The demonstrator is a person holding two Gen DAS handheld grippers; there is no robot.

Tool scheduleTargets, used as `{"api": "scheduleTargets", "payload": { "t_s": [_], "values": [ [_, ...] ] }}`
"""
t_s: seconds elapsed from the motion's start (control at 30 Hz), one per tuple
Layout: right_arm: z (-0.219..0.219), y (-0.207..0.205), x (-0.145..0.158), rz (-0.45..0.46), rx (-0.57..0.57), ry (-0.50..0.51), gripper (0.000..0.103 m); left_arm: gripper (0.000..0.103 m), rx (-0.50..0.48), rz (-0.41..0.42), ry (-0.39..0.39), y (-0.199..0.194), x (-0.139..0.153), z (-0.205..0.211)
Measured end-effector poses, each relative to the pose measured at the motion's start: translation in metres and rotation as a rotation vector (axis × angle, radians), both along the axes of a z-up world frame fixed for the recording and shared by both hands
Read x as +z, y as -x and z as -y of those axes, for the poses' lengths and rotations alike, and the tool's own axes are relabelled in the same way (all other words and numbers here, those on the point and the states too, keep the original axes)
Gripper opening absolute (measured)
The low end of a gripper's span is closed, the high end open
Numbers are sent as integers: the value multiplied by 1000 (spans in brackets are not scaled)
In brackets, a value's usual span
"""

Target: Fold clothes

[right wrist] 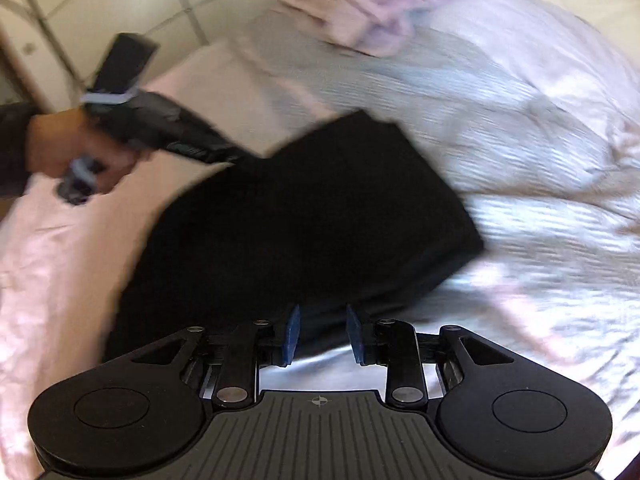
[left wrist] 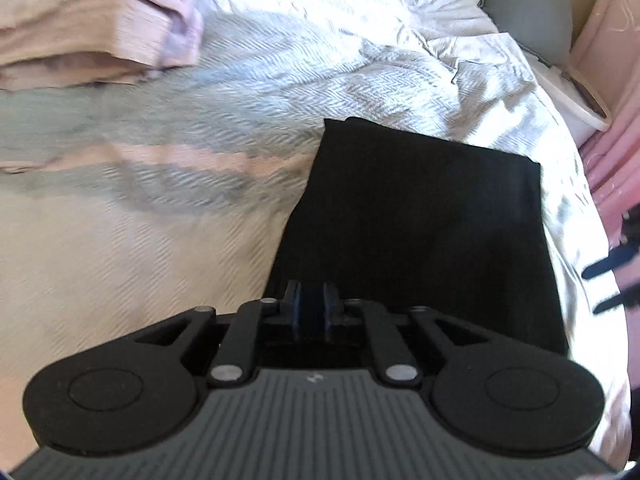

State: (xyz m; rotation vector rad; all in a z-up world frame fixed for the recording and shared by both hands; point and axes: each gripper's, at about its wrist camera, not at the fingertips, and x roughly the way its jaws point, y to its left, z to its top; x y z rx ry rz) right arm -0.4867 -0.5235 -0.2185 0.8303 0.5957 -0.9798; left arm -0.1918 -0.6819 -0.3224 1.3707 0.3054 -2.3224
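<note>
While black garment (left wrist: pixel 416 216) lies folded on bed (left wrist: pixel 120 240) | left claw (left wrist: pixel 312 300) narrowly parted, empty | right claw (right wrist: pixel 323 334) parted, empty | soft, limp, light; grip advised at 12 o'clock edge.

Bright daylight, bedding (left wrist: pixel 460 60) glaring white; motion blur throughout; fisheye bending, dark corners.

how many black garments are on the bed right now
1: a black folded garment lying flat on the pale bedspread, just ahead of both tongs. Others may be hidden in the pinkish clothes pile farther back.
</note>
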Motion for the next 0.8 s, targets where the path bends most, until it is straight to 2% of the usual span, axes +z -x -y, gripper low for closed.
{"api": "scheduleTargets", "payload": {
  "t_s": [0.03, 0.1, 0.13, 0.2, 0.27, 0.3, 0.33, 0.37, 0.47, 0.53, 0.57, 0.6, 0.63, 0.7, 0.73, 0.8],
  "values": [
    [-9, -16, 6, 32, 30, -1, 36, 20, -45, 35, 58, -13, 2, -15],
    [-27, -58, 14, 63, 135, 11, 50, 22, -135, 105, 174, -40, 5, -44],
    [-36, -81, 16, 51, 206, 28, 50, 27, -179, 140, 232, -53, 6, -58],
    [-54, -127, 9, -61, 315, 81, 50, 33, -352, 258, 375, -78, -10, -96],
    [-72, -172, 1, -184, 418, 137, 51, 37, -500, 327, 466, -96, -33, -125],
    [-78, -191, -5, -243, 443, 163, 51, 43, -559, 345, 512, -101, -44, -136],
    [-83, -205, -14, -302, 457, 190, 52, 49, -602, 352, 565, -103, -54, -144],
    [-87, -219, -24, -361, 470, 217, 53, 51, -645, 358, 618, -105, -65, -151],
    [-97, -254, -65, -642, 539, 311, 55, 54, -729, 369, 758, -105, -93, -162],
    [-98, -256, -89, -765, 539, 355, 55, 58, -754, 372, 826, -99, -108, -161],
    [-96, -251, -96, -785, 524, 364, 55, 58, -772, 376, 835, -95, -115, -160],
    [-97, -243, -97, -783, 520, 366, 49, 54, -789, 381, 841, -93, -120, -159],
    [-98, -235, -96, -778, 523, 368, 38, 39, -790, 382, 843, -93, -121, -159],
    [-103, -219, -88, -772, 545, 382, 16, 23, -767, 383, 843, -92, -117, -161],
    [-109, -211, -79, -772, 571, 398, 13, 17, -748, 376, 835, -92, -111, -163],
    [-116, -188, -57, -763, 595, 414, 11, 13, -714, 347, 833, -93, -87, -178]
  ]
}}
